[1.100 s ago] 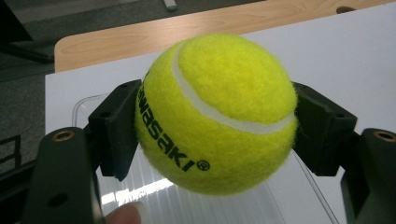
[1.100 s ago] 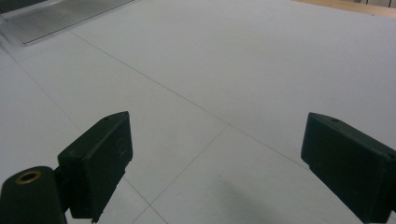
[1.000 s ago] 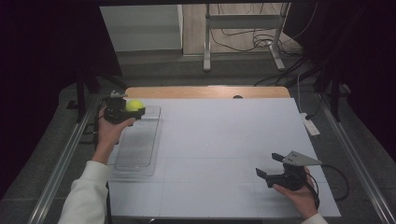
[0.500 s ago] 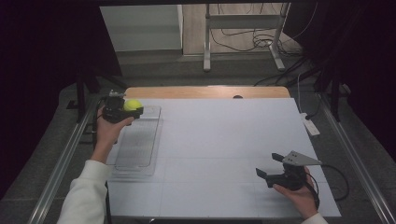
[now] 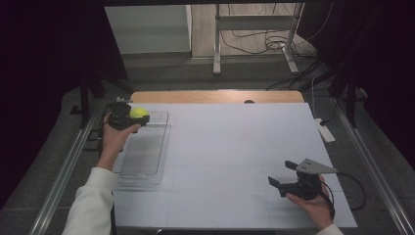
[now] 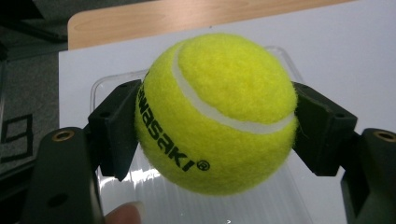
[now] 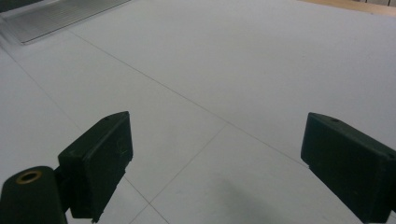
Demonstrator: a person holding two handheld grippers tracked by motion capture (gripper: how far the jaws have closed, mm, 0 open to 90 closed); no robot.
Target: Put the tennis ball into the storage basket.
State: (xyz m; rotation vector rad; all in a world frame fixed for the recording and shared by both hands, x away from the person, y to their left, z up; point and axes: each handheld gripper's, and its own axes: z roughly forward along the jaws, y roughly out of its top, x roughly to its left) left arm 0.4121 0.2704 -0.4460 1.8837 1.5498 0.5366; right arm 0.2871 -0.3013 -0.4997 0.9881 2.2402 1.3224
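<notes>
A yellow tennis ball (image 6: 217,112) is clamped between the fingers of the left gripper (image 5: 128,117), held over the far end of the clear tray (image 5: 147,169) at the left of the desk (image 5: 235,142). The right gripper (image 5: 284,175) is rested near the desk's near right corner, its fingers spread wide and empty. The step in hand is judged to be carrying the ball at the tray; whether it is to be lowered in or lifted away cannot be told.

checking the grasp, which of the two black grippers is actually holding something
The left gripper: its black jaws are shut on the yellow felt tennis ball over the clear plastic tray. The right gripper hangs open above the white table.
</notes>
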